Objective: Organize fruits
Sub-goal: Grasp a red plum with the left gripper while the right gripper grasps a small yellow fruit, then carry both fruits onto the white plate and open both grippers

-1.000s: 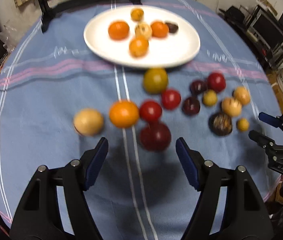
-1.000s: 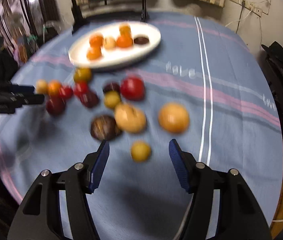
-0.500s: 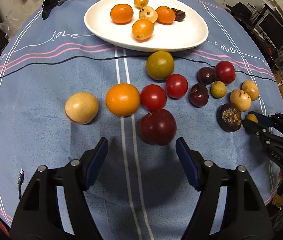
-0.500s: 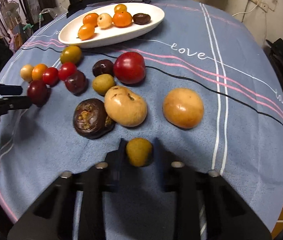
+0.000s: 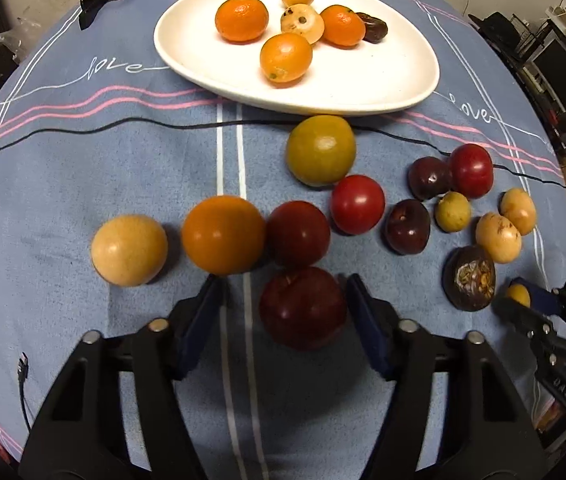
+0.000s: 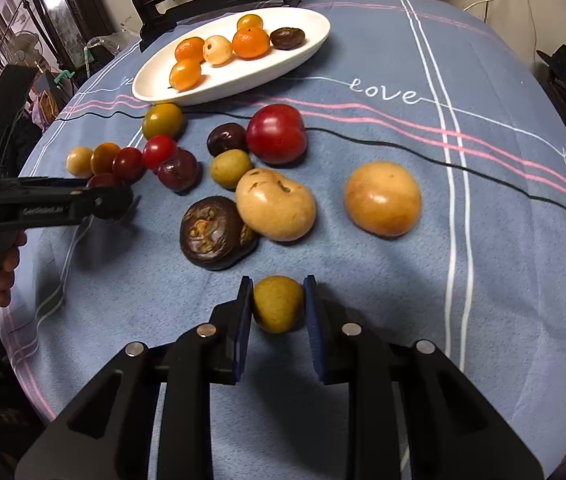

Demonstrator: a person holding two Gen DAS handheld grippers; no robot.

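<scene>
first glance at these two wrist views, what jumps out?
The right gripper, low in its own view, is shut on a small yellow fruit on the blue tablecloth. The left gripper straddles a big dark red fruit with its jaws closing, pads not yet touching. Behind the scattered fruit, a white plate at the far edge holds a cluster of mostly orange fruits.

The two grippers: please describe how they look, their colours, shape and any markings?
Both the left gripper and the right gripper are matte black plastic with open triangular frames. Each finger carries a dark blue pad and round silver rivets. Small embossed lettering runs along one side, too small to read. No sleeve shows.
</scene>
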